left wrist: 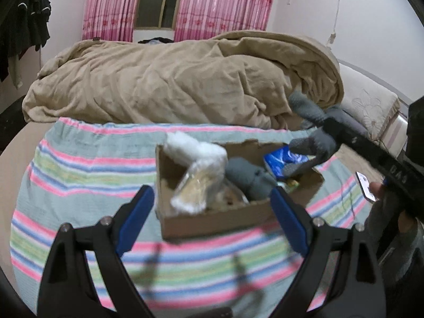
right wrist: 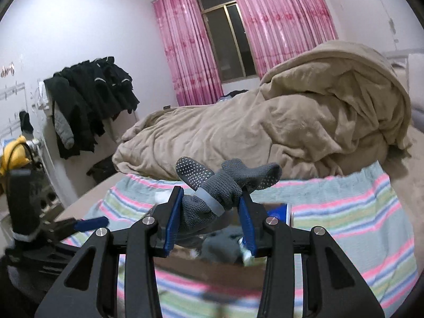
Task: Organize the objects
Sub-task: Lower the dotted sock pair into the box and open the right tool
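A shallow cardboard box (left wrist: 220, 218) lies on a striped towel (left wrist: 79, 175) on the bed. It holds a white plastic-wrapped bundle (left wrist: 198, 169), a grey cloth item (left wrist: 249, 177) and a blue packet (left wrist: 281, 160). My left gripper (left wrist: 212, 212) is open and empty just in front of the box's near wall. My right gripper (right wrist: 210, 212) is shut on a bundle of grey dotted gloves (right wrist: 222, 182) and holds it above the box (right wrist: 212, 270). In the left wrist view the gloves (left wrist: 315, 137) hang over the box's right end.
A rumpled beige duvet (left wrist: 172, 79) fills the bed behind the towel. A phone (left wrist: 365, 185) lies at the towel's right edge. Dark clothes (right wrist: 90, 100) hang on the left wall. Pink curtains (right wrist: 278, 18) frame the window.
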### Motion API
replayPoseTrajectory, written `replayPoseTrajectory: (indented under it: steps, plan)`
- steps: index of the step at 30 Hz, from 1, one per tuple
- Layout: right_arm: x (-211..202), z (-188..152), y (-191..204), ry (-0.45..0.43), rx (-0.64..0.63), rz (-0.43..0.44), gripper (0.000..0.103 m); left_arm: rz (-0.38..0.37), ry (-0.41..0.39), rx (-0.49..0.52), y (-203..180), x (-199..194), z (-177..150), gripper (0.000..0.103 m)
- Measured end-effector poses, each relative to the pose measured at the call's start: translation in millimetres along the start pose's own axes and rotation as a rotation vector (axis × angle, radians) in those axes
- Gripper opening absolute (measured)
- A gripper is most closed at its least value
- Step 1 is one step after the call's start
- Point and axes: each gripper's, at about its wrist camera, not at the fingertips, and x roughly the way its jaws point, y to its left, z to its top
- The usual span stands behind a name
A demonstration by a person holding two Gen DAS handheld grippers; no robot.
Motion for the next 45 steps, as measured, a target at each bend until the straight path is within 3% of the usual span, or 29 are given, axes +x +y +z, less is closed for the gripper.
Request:
replayPoseTrajectory:
  steps: [6, 12, 15, 20, 24, 25, 27, 35, 45]
  plan:
    - [41, -10, 1, 0.083, -0.045, -0.028, 0.043, 0.021, 0.017, -0.005, 12, 26, 7, 0.091]
    - [92, -40, -13, 0.291, -0.018, -0.101, 0.044, 0.042, 0.05, -0.023, 22, 45, 0, 0.091]
    - [103, -53, -19, 0.348, -0.01, -0.121, 0.044, 0.047, 0.054, -0.031, 26, 49, -3, 0.091]
    - [98, -59, -12, 0.337, -0.04, -0.136, 0.05, 0.054, 0.07, -0.031, 28, 52, -9, 0.091]
    - [94, -58, -7, 0.329, -0.052, -0.145, 0.061, 0.05, 0.064, -0.019, 26, 47, -12, 0.091]
    - [92, -56, -6, 0.322, -0.054, -0.143, 0.065, 0.051, 0.063, -0.019, 25, 45, -13, 0.091]
    - [86, -53, -3, 0.302, -0.059, -0.157, 0.089, 0.052, 0.06, -0.016, 24, 41, -14, 0.091]
    - [46, -47, 3, 0.268, -0.032, -0.174, 0.09, 0.065, 0.042, -0.052, 22, 12, -16, 0.091]
    - [-8, -64, 27, 0.279, -0.047, -0.159, 0.09, 0.066, 0.059, -0.086, 10, -17, -51, 0.091]
